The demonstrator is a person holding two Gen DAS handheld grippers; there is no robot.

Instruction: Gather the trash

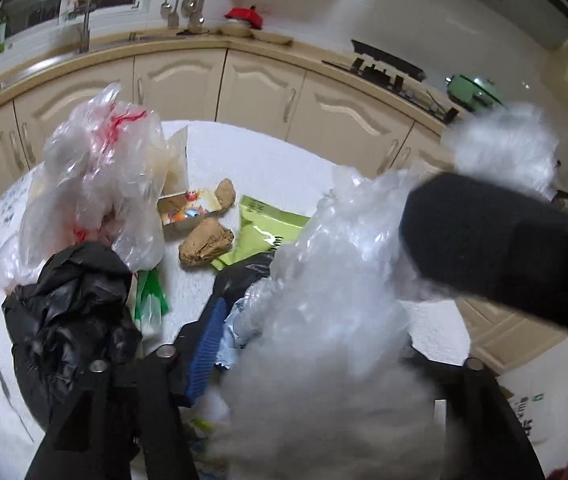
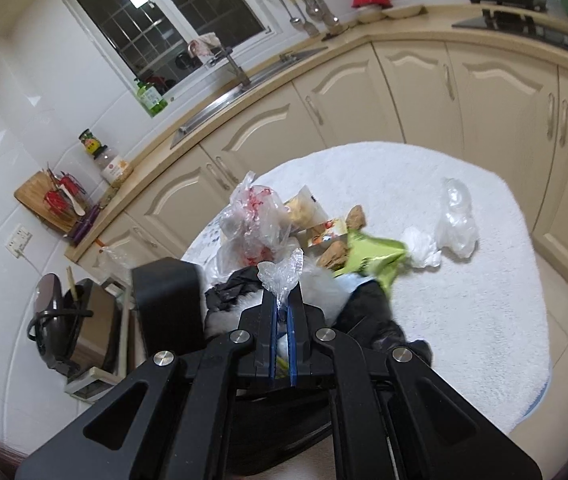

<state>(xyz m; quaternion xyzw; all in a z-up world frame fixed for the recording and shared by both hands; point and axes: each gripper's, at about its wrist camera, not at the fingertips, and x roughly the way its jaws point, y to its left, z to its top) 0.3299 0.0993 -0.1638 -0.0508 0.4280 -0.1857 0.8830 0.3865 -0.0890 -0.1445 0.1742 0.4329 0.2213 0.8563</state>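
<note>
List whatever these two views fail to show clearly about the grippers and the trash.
- Left wrist view: blurred clear plastic covers the left gripper's fingertips; any grip is unreadable.
- Left wrist view: the black bag's contents are hidden by its own folds.
- Right wrist view: the right gripper pinches clear film; its lower end is hidden.
- Right wrist view: print on the green packet is motion-blurred.

Cream cabinets [image 2: 364, 92] curve beneath a dark window [image 2: 163, 20], white-tiled walls.

We see a white tablecloth [image 2: 464, 288], a crumpled black bag [image 1: 71, 304], a clear bag with red print [image 1: 99, 176] and a lime-green packet [image 1: 267, 228]. Cabinets [image 2: 416, 92] cream; brown paper wads [image 1: 205, 246]; gripper pads [image 2: 273, 320] blue.
</note>
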